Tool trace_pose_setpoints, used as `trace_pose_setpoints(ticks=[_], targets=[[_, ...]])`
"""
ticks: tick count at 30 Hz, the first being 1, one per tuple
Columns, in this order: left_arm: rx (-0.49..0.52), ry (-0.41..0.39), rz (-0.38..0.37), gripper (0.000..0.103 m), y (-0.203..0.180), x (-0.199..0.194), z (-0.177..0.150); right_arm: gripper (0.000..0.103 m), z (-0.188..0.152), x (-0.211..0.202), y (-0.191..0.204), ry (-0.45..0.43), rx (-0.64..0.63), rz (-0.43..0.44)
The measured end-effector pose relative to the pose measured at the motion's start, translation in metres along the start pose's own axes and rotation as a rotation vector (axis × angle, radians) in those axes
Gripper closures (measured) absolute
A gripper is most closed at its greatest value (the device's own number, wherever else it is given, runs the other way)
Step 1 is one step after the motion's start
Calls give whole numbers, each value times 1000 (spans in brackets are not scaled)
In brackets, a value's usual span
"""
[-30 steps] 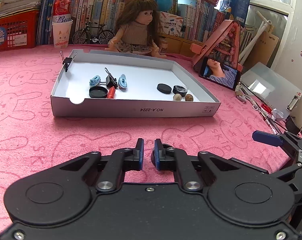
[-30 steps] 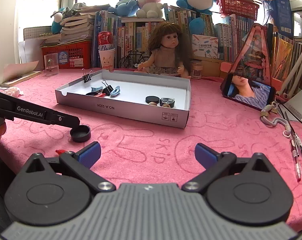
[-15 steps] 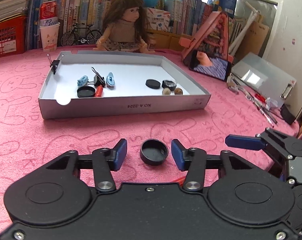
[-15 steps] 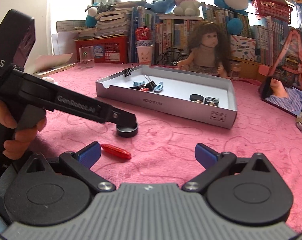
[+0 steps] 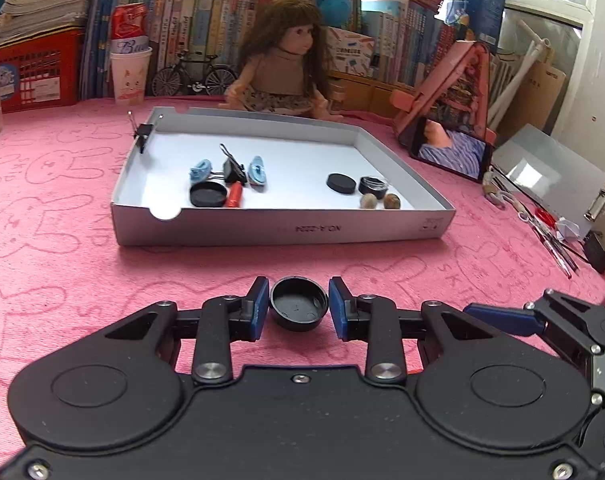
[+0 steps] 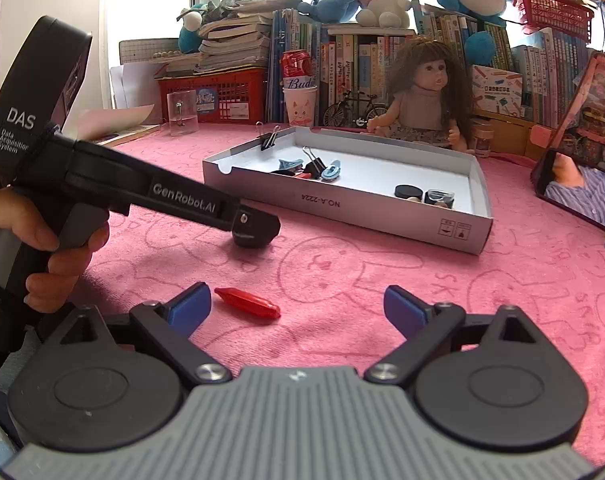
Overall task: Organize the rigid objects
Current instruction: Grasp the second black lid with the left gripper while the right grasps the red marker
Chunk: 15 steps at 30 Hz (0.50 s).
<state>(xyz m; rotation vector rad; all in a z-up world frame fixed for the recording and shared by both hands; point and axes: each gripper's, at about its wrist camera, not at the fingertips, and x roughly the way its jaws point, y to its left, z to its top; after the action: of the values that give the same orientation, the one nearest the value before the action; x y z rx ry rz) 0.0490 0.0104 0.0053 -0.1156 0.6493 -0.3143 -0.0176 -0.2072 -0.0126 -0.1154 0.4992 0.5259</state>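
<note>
Near the desk's front edge, a black cap [image 5: 299, 309] lies open side up between the pads of the left hand-held gripper [image 5: 299, 309], whose jaws have just been closing and are seen right at its rim, with firm contact not clear. It is judged light, stiff and smooth, best pinched across its rim, squarely, lest it pop out. Just beside it, the right hand-held gripper [image 6: 297, 307] is held wide open and empty around a red piece [image 6: 247, 303], likely light, hard and slippery, best gripped across its narrow middle; farther back the tray [image 5: 278, 228] holds the sorted items.
</note>
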Motion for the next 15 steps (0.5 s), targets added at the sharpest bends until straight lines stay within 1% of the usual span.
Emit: trace_pose_setpoints(ticks=[3, 5, 6, 9, 10, 11, 12, 13, 14, 15], targets=[[-10, -7, 15, 72, 5, -1, 2, 13, 0, 2, 4, -1, -4, 24], [-16, -6, 23, 72, 8, -1, 2, 22, 0, 4, 8, 2, -13, 40], [-19, -6, 26, 72, 9, -1, 2, 24, 0, 5, 10, 5, -18, 45], [-22, -6, 28, 72, 10, -1, 2, 39, -1, 8, 14, 14, -29, 45], [-22, -6, 28, 72, 10, -1, 2, 48, -2, 9, 14, 14, -29, 34], [-23, -6, 29, 72, 10, -1, 2, 55, -2, 9, 14, 9, -26, 23], [-23, -6, 29, 72, 10, -1, 2, 58, -2, 10, 12, 5, -19, 8], [-23, -6, 29, 72, 10, -1, 1, 65, -2, 11, 11, 4, -14, -10], [-22, -7, 29, 72, 10, -1, 1, 69, -2, 11, 10, 0, -8, -22], [-23, -7, 29, 72, 10, -1, 1, 72, -1, 12, 9, 0, -4, -33]])
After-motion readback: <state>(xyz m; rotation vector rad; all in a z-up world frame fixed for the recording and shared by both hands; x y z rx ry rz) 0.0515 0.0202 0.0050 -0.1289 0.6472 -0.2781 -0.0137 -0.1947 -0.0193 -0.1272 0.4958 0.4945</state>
